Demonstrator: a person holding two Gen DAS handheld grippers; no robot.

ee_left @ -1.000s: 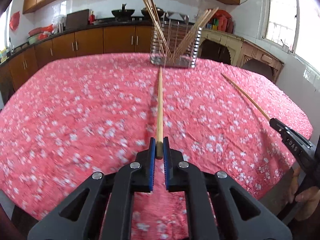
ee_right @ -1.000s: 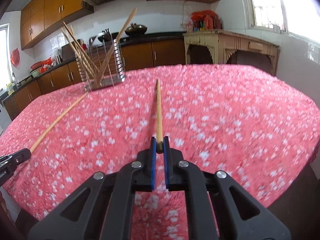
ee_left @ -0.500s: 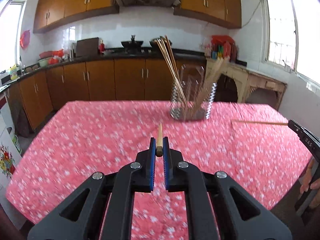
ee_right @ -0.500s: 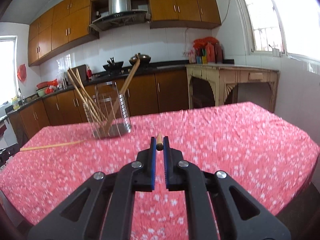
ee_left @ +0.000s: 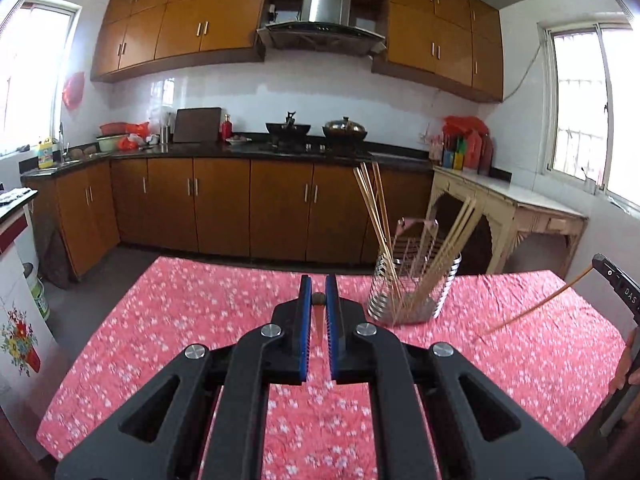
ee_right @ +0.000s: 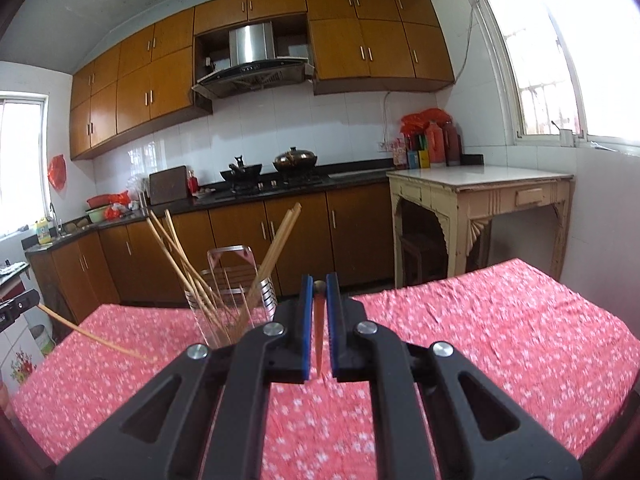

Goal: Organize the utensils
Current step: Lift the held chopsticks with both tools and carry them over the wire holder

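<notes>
My left gripper [ee_left: 319, 285] is shut on the thick end of a wooden chopstick [ee_left: 319, 299], raised above the red floral tablecloth [ee_left: 180, 320]. In the right wrist view this chopstick [ee_right: 96, 336] slopes down from the left gripper [ee_right: 18, 307] toward the cloth. My right gripper [ee_right: 319, 281] is shut on a second chopstick [ee_right: 319, 324], which hangs down between the blue pads. That one [ee_left: 532, 306] also shows at the right of the left wrist view. A wire utensil holder [ee_left: 412, 284] [ee_right: 236, 300] with several chopsticks stands at the table's far side, ahead of both grippers.
A cream side table [ee_right: 480, 184] stands beyond the table's far right corner. Brown kitchen cabinets and a counter with pans [ee_left: 316, 132] run along the back wall. A person's hand [ee_left: 628, 364] shows at the right edge. A white appliance [ee_left: 20, 340] stands at the left.
Both grippers have risen from near the tablecloth, each carrying its chopstick. The chopsticks, which lay flat on the cloth, are lifted off it with their far tips sloping down.
</notes>
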